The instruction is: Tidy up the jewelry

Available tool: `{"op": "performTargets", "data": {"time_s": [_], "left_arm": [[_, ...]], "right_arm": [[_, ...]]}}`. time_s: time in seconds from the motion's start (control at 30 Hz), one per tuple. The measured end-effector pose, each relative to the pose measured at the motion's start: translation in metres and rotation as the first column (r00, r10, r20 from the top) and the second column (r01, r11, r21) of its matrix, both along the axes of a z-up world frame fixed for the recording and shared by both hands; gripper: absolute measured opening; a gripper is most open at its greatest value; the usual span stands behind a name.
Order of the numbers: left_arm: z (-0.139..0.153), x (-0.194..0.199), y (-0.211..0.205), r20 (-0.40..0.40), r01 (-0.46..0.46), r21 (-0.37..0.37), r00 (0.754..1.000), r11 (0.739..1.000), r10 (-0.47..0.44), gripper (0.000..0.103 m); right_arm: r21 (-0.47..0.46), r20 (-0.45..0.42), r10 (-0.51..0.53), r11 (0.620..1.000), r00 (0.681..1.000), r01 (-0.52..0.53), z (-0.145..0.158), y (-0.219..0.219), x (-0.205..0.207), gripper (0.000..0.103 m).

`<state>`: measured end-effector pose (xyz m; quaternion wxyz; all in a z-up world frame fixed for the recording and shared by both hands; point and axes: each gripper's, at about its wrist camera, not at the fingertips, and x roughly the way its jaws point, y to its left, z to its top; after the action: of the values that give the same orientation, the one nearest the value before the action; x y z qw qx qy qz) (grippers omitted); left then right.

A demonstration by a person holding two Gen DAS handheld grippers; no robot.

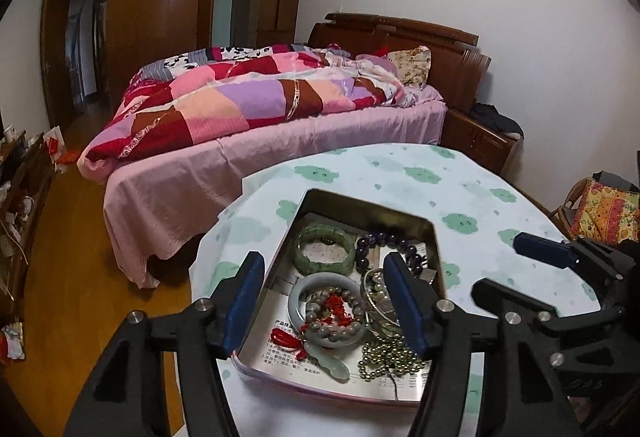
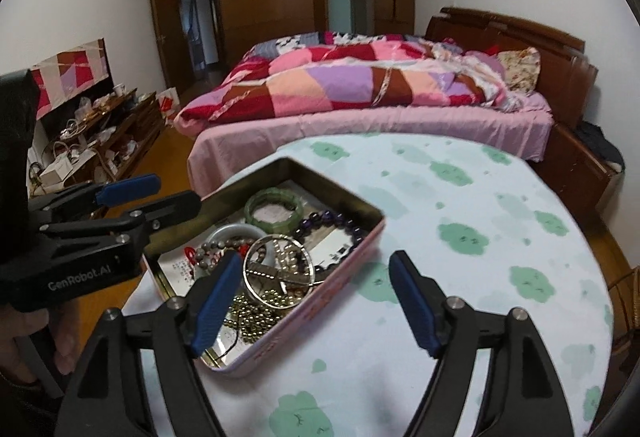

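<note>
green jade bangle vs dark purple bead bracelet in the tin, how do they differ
The green jade bangle is pale, translucent green; the dark purple bead bracelet is nearly black. The bangle looks like broad flat segments, the bracelet like round glossy beads. The bangle lies left in the left wrist view, the bracelet right. Both lie in the metal tin.

1. A round table is covered with a white cloth that has green cloud shapes.
2. An open metal tin with pink outer walls lies directly on the cloth, near the table's left edge.
3. In the tin lie bracelets and bead strings on printed paper.
</note>
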<state>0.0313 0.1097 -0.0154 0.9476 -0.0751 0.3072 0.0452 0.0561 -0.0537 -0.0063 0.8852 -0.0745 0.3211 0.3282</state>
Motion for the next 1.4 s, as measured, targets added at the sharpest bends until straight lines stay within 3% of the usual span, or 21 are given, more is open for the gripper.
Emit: {"op": "performTargets", "data": {"time_s": [0.33, 1.4], "left_arm": [[0.019, -0.012, 0.001, 0.035, -0.017, 0.018, 0.999, 1.000, 0.017, 0.062], [0.026, -0.019, -0.003, 0.047, -0.018, 0.036, 0.999, 0.999, 0.017, 0.063]], "right_arm": [[0.028, 0.045, -0.059, 0.998, 0.997, 0.058, 0.013, -0.023, -0.005, 0.083], [0.033, 0.086, -0.078, 0.997, 0.993, 0.075, 0.027, -0.029, -0.010, 0.086]]}}
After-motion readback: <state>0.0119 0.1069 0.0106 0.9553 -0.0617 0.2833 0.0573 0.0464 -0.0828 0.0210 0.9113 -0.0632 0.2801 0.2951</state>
